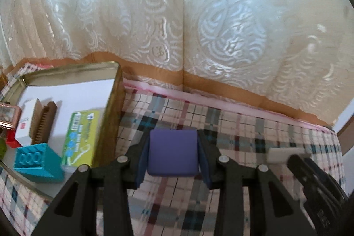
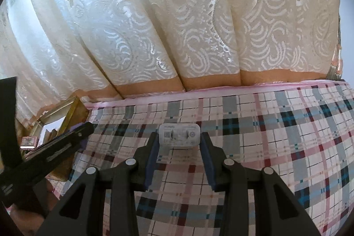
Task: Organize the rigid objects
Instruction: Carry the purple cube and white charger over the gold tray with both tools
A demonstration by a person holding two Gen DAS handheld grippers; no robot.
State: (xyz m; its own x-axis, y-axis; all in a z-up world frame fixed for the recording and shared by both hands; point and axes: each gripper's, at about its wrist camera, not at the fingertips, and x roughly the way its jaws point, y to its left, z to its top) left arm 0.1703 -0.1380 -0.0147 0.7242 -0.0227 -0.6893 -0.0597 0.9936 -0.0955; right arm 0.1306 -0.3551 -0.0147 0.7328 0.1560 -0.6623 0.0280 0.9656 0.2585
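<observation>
The left tongs (image 1: pixel 173 155) clamped a smooth purple cube (image 1: pixel 173 152) above the plaid cloth (image 1: pixel 243 125). The right tongs (image 2: pixel 179 143) pinched a white charger (image 2: pixel 179 136). At nine o'clock, the gold tin (image 1: pixel 115 98) held a teal brick (image 1: pixel 36 162), green box (image 1: pixel 80 136) and brown comb (image 1: pixel 43 125).

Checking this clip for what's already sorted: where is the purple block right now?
In the left wrist view the purple block sits clamped in the left claw, above the plaid cloth, just right of the gold tin, not yet inside it.
</observation>
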